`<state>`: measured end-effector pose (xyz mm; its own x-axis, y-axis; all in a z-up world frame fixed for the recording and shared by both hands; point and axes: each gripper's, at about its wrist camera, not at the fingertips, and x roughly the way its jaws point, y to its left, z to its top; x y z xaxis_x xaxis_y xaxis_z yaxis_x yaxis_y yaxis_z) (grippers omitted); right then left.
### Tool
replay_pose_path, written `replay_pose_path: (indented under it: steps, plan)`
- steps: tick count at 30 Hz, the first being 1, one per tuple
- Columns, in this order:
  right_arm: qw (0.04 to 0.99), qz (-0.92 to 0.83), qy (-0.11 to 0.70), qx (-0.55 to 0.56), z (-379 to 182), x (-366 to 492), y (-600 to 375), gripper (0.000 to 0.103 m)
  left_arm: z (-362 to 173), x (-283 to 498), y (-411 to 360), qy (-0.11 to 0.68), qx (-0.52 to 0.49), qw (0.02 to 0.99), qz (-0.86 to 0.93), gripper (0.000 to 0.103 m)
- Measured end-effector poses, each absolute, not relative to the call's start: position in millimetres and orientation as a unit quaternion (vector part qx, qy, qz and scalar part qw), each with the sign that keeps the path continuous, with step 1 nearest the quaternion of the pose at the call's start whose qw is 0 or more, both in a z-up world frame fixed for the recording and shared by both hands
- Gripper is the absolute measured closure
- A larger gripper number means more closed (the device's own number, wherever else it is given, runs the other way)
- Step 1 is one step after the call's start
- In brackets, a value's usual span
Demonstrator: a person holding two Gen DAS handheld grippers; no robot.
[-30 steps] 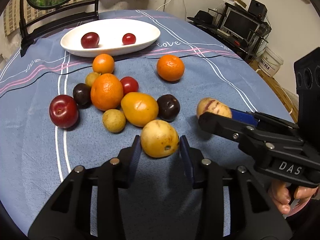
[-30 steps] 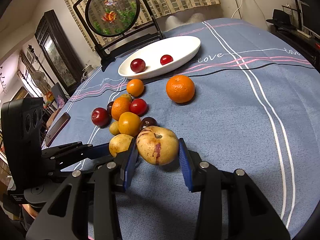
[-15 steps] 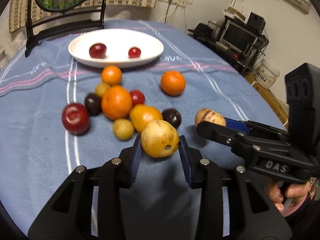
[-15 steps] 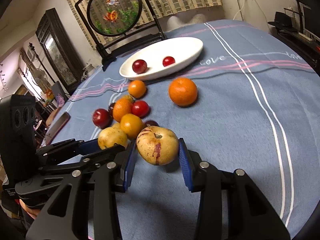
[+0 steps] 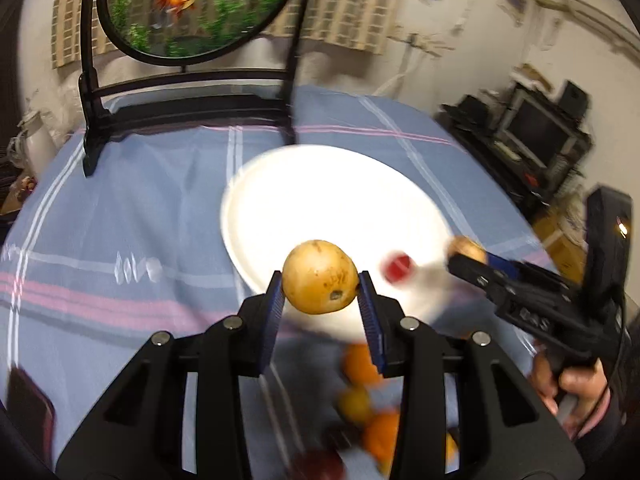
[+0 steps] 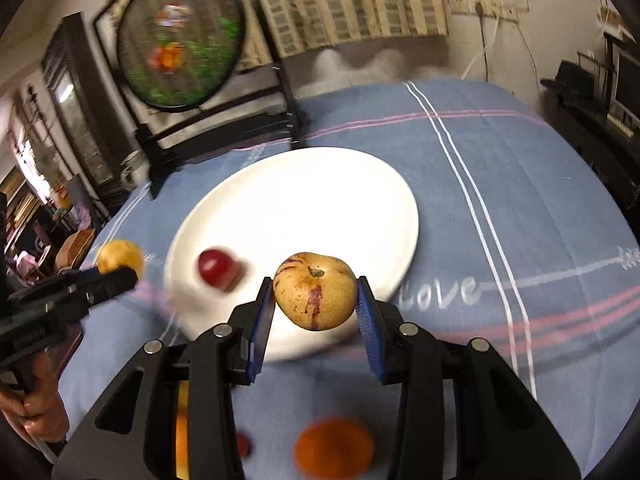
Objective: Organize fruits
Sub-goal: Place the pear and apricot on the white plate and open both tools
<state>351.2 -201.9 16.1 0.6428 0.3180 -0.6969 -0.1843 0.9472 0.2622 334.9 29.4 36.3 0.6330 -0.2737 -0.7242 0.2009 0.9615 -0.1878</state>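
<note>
Fruits are midway to the white plate [image 6: 360, 184]: the left hand-held gripper [image 5: 320, 294] clamps a plain yellow fruit [image 5: 319, 276] above the plate's near rim, and the right hand-held gripper [image 6: 316, 300] clamps a purple-streaked yellow fruit [image 6: 316, 296] over its near edge. A red fruit [image 6: 216, 268] already lies in the plate, near its left side in the right wrist view; oranges [image 6: 334, 452] and others wait on the tabletop [image 6: 520, 240] nearer the person. Both views are blurred. Likely risks: a round fruit released over the rim rolls off, or strikes the red one, or the two grippers collide.
</note>
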Motion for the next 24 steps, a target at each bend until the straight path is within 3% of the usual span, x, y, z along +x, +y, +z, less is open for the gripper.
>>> replay_pose_path:
  steps: [7, 14, 15, 18, 22, 24]
  plan:
    - [0.887, 0.135, 0.436, 0.071, -10, 393, -199, 0.062, 6, 406, 27, 0.457, -0.03, 0.884, -0.099, 0.065]
    - [0.886, 0.14, 0.439, 0.051, -8, 398, -194, 0.059, -19, 425, 23, 0.485, -0.031, 0.869, -0.089, 0.064]
    - [0.886, 0.14, 0.44, 0.049, -6, 398, -194, 0.052, -19, 423, 22, 0.483, -0.025, 0.871, -0.081, 0.053]
    - [0.889, 0.149, 0.429, 0.05, 6, 388, -195, 0.052, -3, 407, 22, 0.459, -0.02, 0.886, -0.071, 0.025]
    - [0.902, 0.163, 0.397, 0.039, 27, 355, -202, 0.049, 31, 357, 27, 0.402, 0.004, 0.914, -0.051, 0.012]
    - [0.907, 0.166, 0.385, 0.034, 30, 335, -206, 0.04, 41, 318, 31, 0.372, 0.015, 0.927, -0.048, 0.007]
